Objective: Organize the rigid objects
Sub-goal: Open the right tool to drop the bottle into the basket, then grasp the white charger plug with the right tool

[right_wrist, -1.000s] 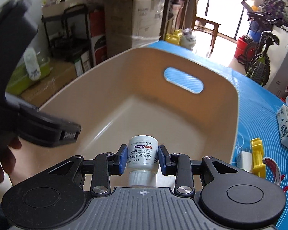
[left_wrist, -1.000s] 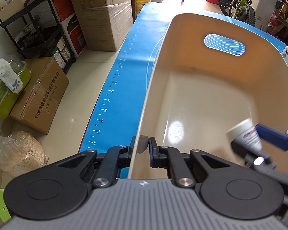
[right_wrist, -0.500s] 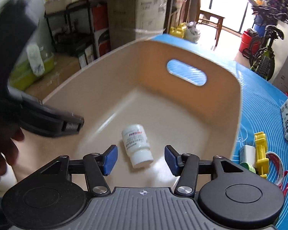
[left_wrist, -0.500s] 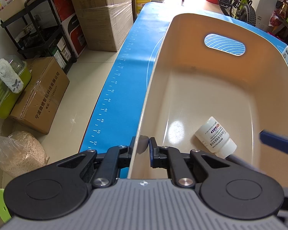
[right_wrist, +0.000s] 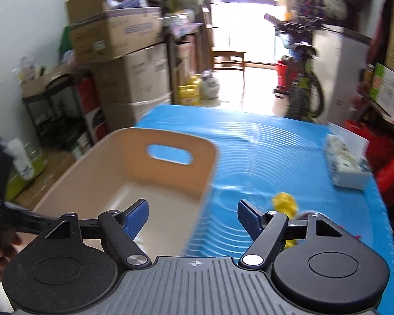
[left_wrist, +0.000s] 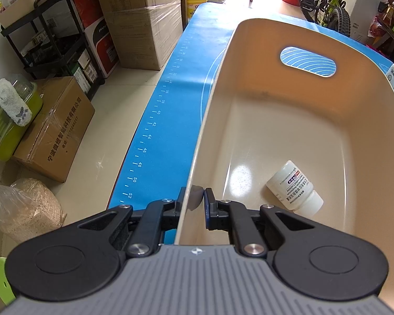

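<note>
The small white medicine bottle [left_wrist: 294, 188] lies on its side on the floor of the beige plastic basin [left_wrist: 289, 120], cap end toward five o'clock, in the near right part of the tub as seen from the left wrist. Nothing touches it. At about nine o'clock from the bottle, the left gripper [left_wrist: 195, 200] is clamped on the basin's near rim, one pad outside the wall and one inside. The basin sits on a blue mat [left_wrist: 170, 110] printed with a ruler scale and white rings. The right gripper [right_wrist: 193, 216] has just been opening; its blue pads stand wide apart with nothing between them, over the basin's right wall. At three o'clock from it a yellow object [right_wrist: 285, 202] lies blurred on the mat, and farther off at two o'clock rests a tissue pack [right_wrist: 345, 161].
</note>
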A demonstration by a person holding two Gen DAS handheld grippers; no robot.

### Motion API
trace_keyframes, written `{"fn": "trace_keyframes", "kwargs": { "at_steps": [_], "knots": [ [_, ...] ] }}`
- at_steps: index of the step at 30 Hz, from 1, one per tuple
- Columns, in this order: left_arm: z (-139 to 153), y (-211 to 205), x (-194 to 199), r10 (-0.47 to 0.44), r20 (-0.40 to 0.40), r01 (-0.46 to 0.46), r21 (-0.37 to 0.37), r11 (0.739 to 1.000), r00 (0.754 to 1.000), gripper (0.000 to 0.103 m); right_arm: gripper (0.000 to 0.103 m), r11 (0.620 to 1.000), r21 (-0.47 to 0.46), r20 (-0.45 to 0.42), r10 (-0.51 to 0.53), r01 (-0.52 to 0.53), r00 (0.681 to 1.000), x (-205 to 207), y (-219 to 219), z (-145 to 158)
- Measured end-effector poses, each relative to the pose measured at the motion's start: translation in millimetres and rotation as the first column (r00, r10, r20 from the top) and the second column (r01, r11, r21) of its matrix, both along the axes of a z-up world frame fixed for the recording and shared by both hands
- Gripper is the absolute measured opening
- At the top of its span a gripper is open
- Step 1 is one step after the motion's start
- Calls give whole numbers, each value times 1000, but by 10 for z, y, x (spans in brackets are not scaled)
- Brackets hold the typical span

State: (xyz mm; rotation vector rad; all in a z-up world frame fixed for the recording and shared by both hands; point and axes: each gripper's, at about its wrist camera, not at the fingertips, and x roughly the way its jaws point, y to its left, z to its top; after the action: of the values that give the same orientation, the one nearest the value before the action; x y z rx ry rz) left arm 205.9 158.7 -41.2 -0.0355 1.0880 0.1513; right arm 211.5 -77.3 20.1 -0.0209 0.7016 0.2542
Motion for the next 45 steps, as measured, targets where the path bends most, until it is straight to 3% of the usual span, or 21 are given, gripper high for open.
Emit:
{"fn": "trace_keyframes", "kwargs": {
  "at_steps": [6, 12, 19, 25, 33, 45],
  "knots": [
    [4, 9, -7, 3, 4, -3, -8, 1000, 1000, 14, 80, 995, -45, -12, -92, 91, 996, 39, -385, -97],
    [2, 10, -10, 3, 5, -3, -11, 1000, 1000, 14, 80, 986, -90, -96, -146, 137, 985, 104, -578, -417],
    [1, 10, -3, 2, 5, -2, -9, 1000, 1000, 14, 79, 990, -128, -201, -91, 65, 975, 164, -523, -721],
    [-1, 10, -3, 2, 5, -2, -9, 1000, 1000, 14, 65, 990, -141, -268, -52, 14, 962, 184, -482, -890],
    [-1, 10, -3, 2, 5, -2, -7, 1000, 1000, 14, 55, 995, -98, -290, -17, -13, 957, 187, -487, -976],
    [-7, 11, 6, 1, 4, -1, -3, 1000, 1000, 14, 50, 987, -160, -275, -18, -27, 961, 195, -357, -1079]
  ]
}}
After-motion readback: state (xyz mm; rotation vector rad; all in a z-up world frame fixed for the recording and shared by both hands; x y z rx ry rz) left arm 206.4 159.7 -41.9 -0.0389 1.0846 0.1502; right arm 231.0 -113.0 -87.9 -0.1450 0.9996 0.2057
